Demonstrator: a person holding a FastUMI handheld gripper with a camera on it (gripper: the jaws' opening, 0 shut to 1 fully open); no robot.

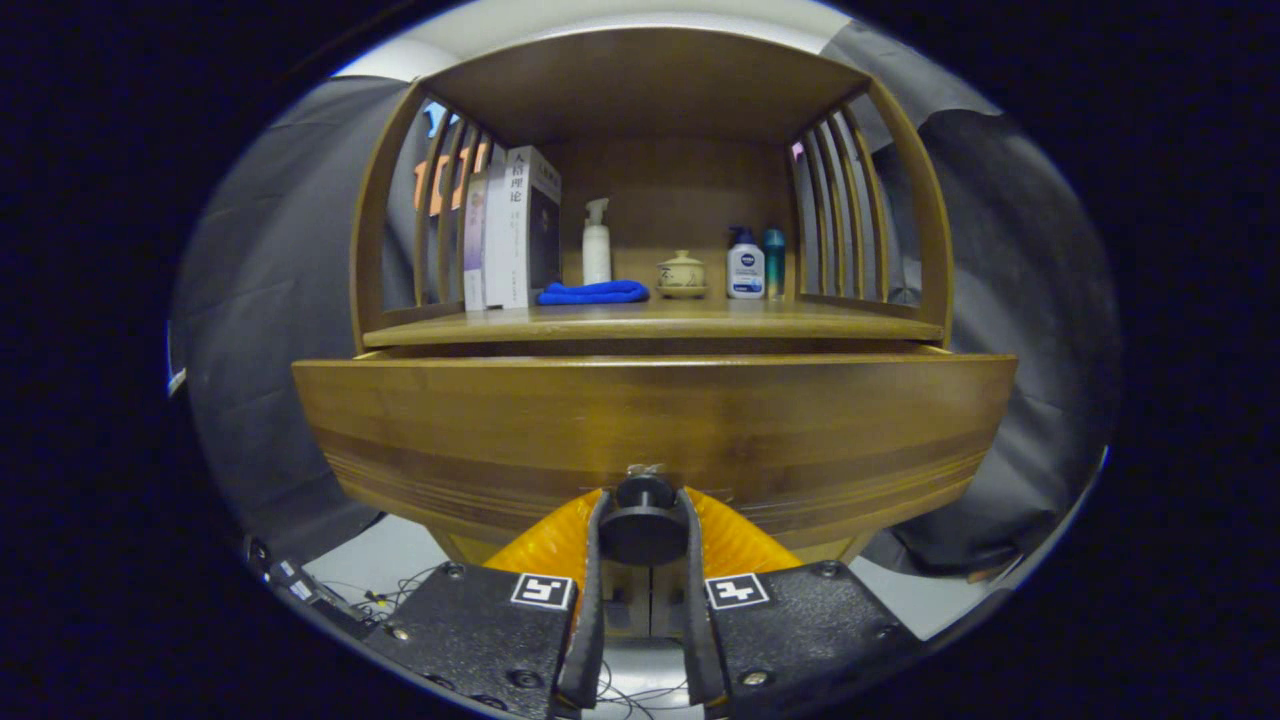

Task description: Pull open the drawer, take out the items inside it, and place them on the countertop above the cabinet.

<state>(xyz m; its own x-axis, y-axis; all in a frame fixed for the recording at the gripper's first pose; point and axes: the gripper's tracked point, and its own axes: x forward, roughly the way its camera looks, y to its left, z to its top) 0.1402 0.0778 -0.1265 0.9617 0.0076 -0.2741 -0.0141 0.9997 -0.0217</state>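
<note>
Nearest of all is the gripper point(642, 525), its two fingers closed in on the round dark knob point(640, 520) at the middle of the drawer front point(650, 425); both fingers press its sides, a grip clearly meant for pulling straight back rather than lifting. The drawer looks partly drawn out, since its front stands forward of the cabinet and a dark gap shows under the countertop point(650, 322) above it. From this low angle the drawer's inside is hidden behind the front panel, so what lies in it I cannot tell. The countertop is the floor of an open wooden alcove with slatted sides, and it is already partly occupied: some upright books point(515, 228) at one end, a pump bottle point(596, 242), a folded blue cloth point(593, 293), a small lidded ceramic cup point(682, 272) and two more bottles point(755, 263) toward the other end. The bare front strip seems the likely landing place for the items.
</note>
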